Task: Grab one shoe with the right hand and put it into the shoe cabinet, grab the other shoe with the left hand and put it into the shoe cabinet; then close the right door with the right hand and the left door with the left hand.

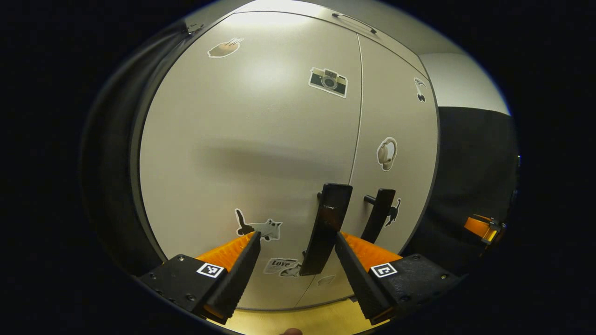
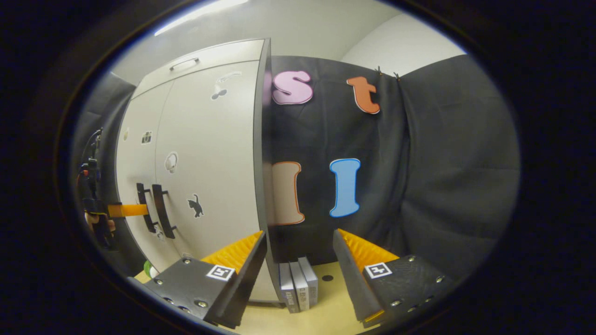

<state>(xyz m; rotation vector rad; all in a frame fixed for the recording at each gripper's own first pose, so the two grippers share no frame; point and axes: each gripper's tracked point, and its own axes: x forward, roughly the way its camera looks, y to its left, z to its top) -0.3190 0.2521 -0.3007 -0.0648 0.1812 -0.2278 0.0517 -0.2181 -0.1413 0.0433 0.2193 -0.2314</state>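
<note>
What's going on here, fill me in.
A person is closing up a shoe cabinet with two hand-held grippers. Both doors look shut. The left hand-held gripper sits open at the left door's handle, its fingers either side of it without squeezing it. The right hand-held gripper is open too, off by the cabinet's right edge, facing the booth wall. No shoes are in sight.

A black cloth wall (image 2: 433, 153) hangs in folds behind and beside the furniture, with a pale plaster wall (image 2: 400, 44) and ceiling above it. A bright strip of light (image 2: 200, 16) glows overhead. Below lies a yellowish wooden floor (image 2: 326, 302), where three grey books (image 2: 298, 284) stand upright against the cloth.
</note>
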